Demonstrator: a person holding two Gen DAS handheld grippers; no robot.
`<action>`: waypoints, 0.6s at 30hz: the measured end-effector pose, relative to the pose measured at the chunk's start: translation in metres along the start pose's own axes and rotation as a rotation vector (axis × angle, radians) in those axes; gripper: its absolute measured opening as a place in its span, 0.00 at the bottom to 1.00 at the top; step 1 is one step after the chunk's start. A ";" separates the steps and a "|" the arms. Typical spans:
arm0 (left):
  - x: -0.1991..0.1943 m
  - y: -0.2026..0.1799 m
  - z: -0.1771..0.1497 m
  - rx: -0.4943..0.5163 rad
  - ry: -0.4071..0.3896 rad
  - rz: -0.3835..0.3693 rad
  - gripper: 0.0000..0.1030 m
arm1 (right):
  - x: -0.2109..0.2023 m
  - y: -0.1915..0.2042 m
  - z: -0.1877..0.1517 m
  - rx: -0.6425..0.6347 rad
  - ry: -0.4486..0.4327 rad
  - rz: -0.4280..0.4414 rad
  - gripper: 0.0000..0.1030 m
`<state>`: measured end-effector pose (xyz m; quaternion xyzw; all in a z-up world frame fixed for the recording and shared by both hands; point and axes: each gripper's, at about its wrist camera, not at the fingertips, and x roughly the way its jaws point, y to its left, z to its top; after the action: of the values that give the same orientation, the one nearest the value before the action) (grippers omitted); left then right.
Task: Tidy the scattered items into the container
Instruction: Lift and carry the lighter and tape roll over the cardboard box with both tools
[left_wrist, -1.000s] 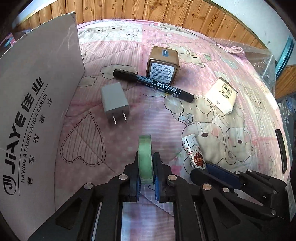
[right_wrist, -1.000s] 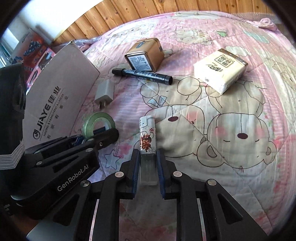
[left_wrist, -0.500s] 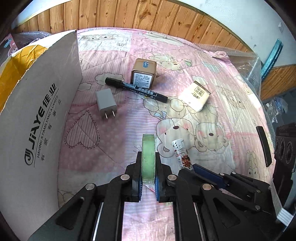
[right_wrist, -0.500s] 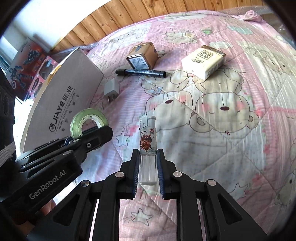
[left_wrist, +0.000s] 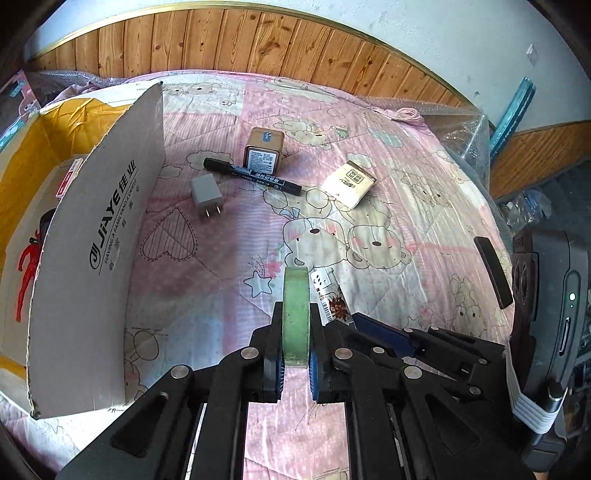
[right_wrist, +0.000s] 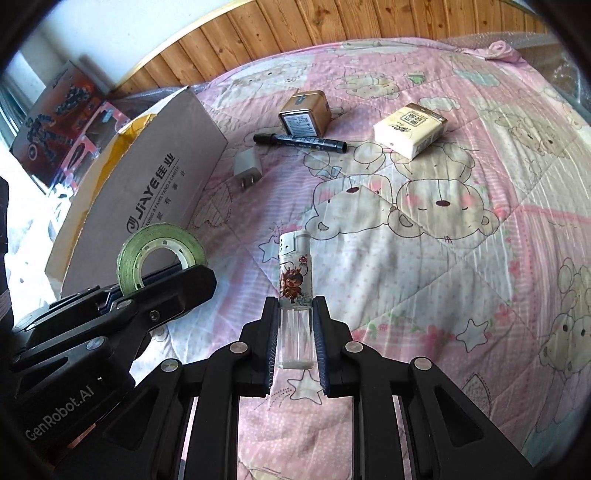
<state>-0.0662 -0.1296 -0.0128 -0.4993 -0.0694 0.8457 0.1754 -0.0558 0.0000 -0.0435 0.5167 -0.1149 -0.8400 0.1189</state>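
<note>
My left gripper (left_wrist: 295, 332) is shut on a green tape roll (left_wrist: 295, 314), held edge-on above the pink quilt; the same tape roll (right_wrist: 160, 254) shows at the left of the right wrist view. My right gripper (right_wrist: 295, 321) is shut on a clear lighter (right_wrist: 295, 284) with a cartoon print; that lighter (left_wrist: 330, 299) sits just right of the tape. The open cardboard box (left_wrist: 96, 229) stands at the left, its flap upright. On the quilt lie a grey charger (left_wrist: 206, 195), a black marker (left_wrist: 255, 176), a brown tin (left_wrist: 263, 155) and a tissue pack (left_wrist: 350, 183).
Inside the box (right_wrist: 147, 177) lie a small red-and-white pack (left_wrist: 68, 178) and a white sheet with a red figure. A dark flat device (left_wrist: 493, 271) rests at the bed's right edge. Wooden panelling (left_wrist: 258, 40) runs behind the bed. Toy boxes (right_wrist: 59, 118) stand beyond the cardboard box.
Both grippers have risen from the quilt, carrying the tape roll and the lighter; the items on the bed look smaller, and the box's inside has come into view.
</note>
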 end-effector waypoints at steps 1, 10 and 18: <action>-0.001 0.000 -0.001 -0.001 -0.001 -0.003 0.10 | -0.002 0.001 -0.002 0.000 0.000 0.000 0.19; -0.023 -0.004 -0.009 0.018 -0.035 -0.036 0.10 | -0.021 0.016 -0.017 0.002 -0.011 0.000 0.19; -0.047 0.000 -0.012 0.021 -0.074 -0.066 0.10 | -0.034 0.038 -0.020 -0.018 -0.026 0.012 0.19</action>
<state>-0.0349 -0.1471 0.0200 -0.4633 -0.0836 0.8579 0.2057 -0.0202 -0.0265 -0.0116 0.5039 -0.1122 -0.8470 0.1271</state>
